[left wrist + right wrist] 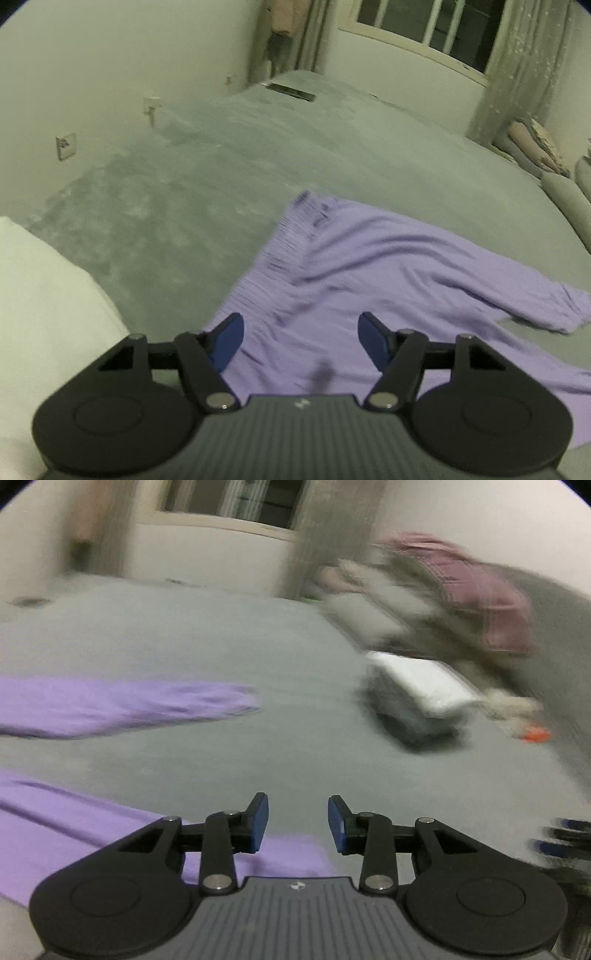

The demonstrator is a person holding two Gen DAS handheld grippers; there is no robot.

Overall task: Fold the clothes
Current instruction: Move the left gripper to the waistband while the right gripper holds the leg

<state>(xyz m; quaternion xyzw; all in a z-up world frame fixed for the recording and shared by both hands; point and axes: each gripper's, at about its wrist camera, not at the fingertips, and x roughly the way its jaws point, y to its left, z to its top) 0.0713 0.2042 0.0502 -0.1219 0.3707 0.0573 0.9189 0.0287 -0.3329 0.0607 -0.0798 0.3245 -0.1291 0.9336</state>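
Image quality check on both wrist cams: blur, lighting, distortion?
Left wrist view: mostly sharp, slight smear on the purple garment; dim, flat indoor light, dark window, fisheye bending the bed edges. Right wrist view: heavy motion blur over the purple sleeve and the clutter at right; only the right gripper itself is crisp.
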